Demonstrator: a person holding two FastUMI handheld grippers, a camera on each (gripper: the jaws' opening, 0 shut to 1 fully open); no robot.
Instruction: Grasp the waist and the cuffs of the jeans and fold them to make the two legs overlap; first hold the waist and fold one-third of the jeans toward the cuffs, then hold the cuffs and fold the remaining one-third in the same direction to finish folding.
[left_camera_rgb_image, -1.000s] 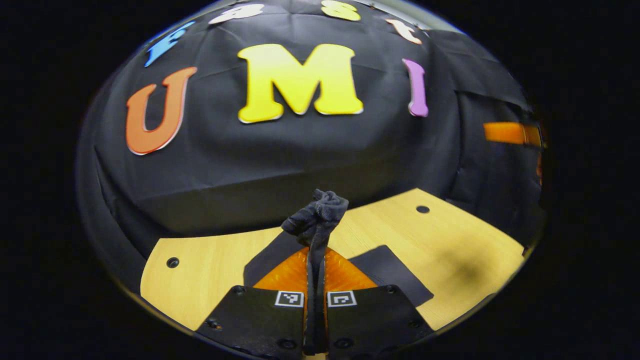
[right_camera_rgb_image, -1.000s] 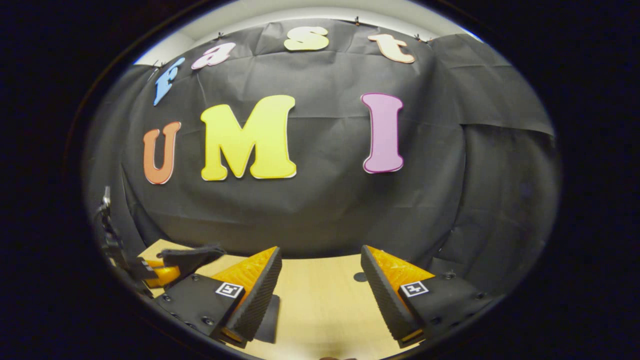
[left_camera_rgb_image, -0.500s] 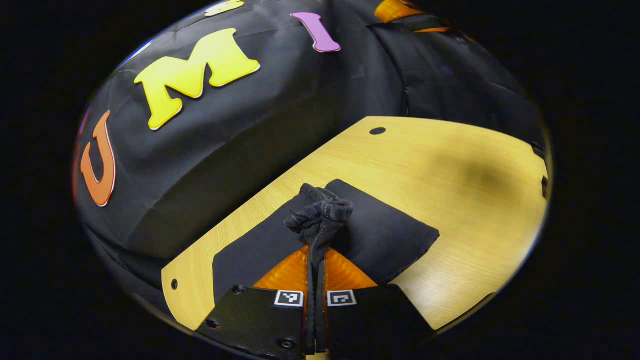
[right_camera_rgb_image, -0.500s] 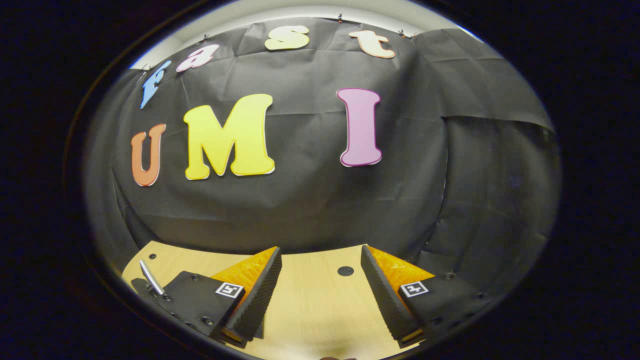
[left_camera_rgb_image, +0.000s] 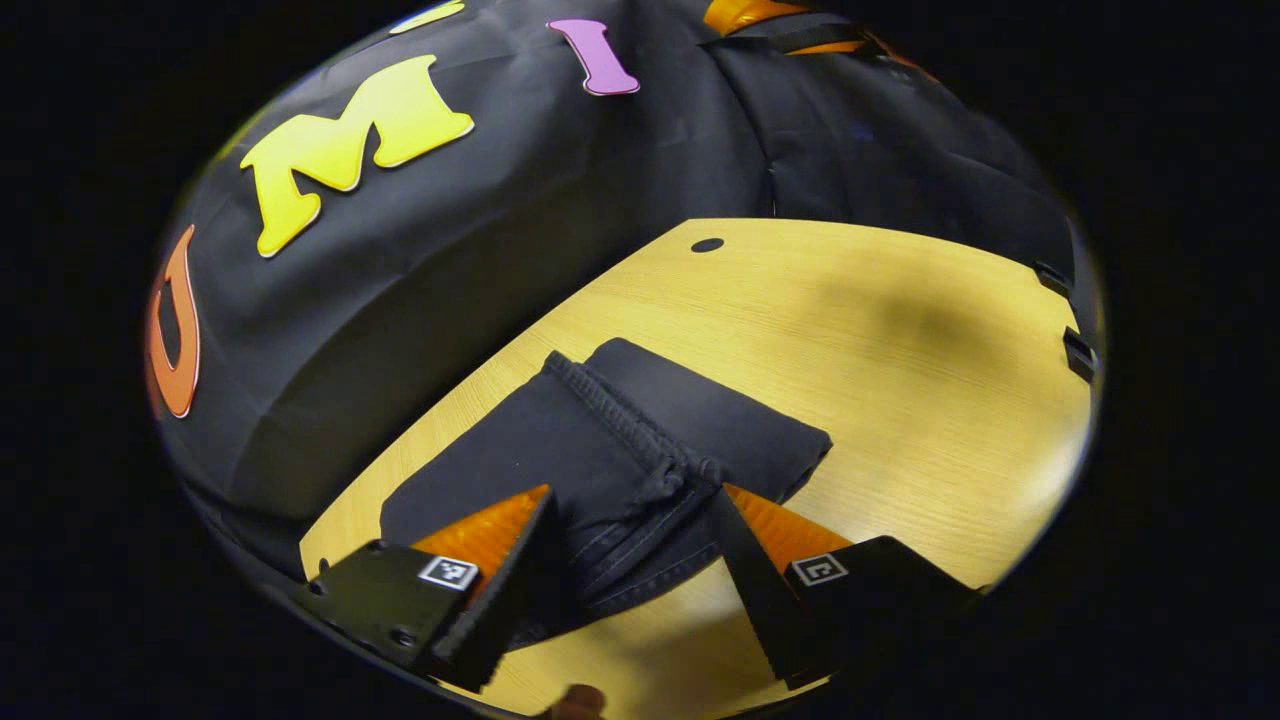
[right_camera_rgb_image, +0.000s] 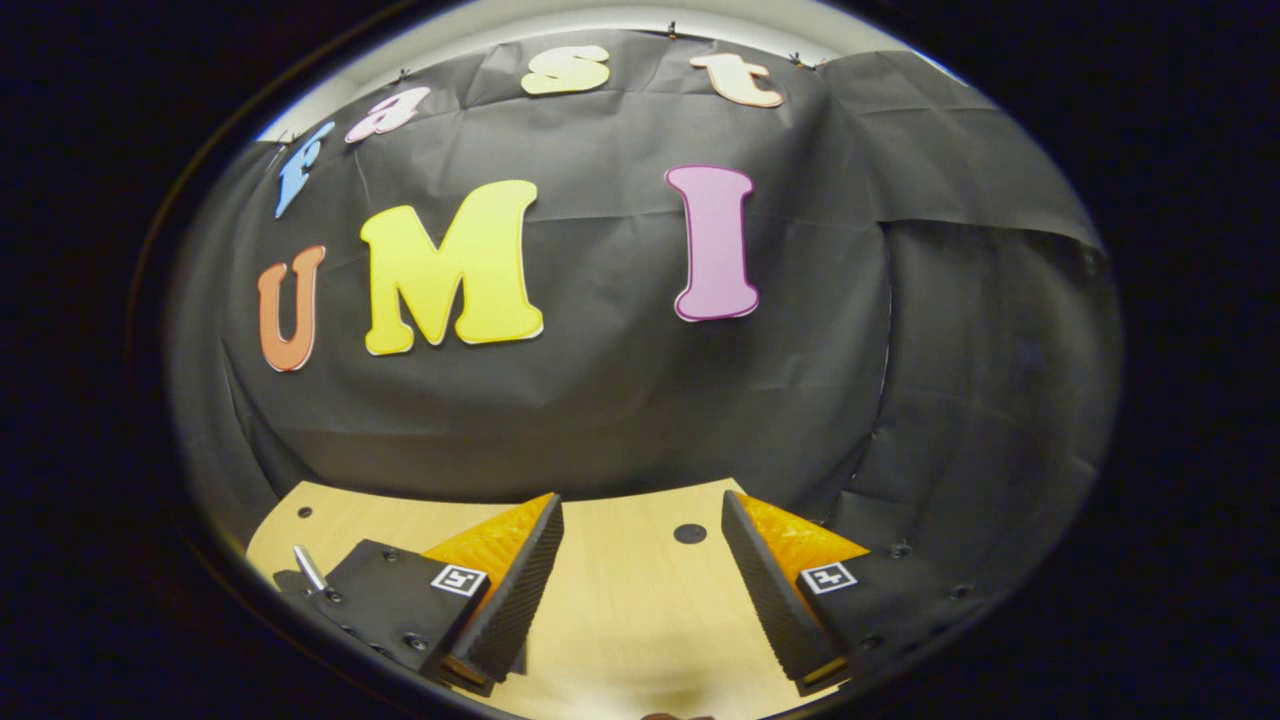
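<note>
Left gripper (left_camera_rgb_image: 628, 560) has its fingers spread wide, nothing pinched, sitting right over the near edge of the jeans (left_camera_rgb_image: 610, 450). Those lie folded in a dark bundle on the wooden table (left_camera_rgb_image: 900, 340). Right gripper (right_camera_rgb_image: 640, 590) is spread apart too, over bare tabletop (right_camera_rgb_image: 630, 620).

A staged recording booth: creased black cloth wall (right_camera_rgb_image: 620, 400) hangs behind a pale wooden counter (left_camera_rgb_image: 900, 340) with round drilled holes (left_camera_rgb_image: 707, 245).
</note>
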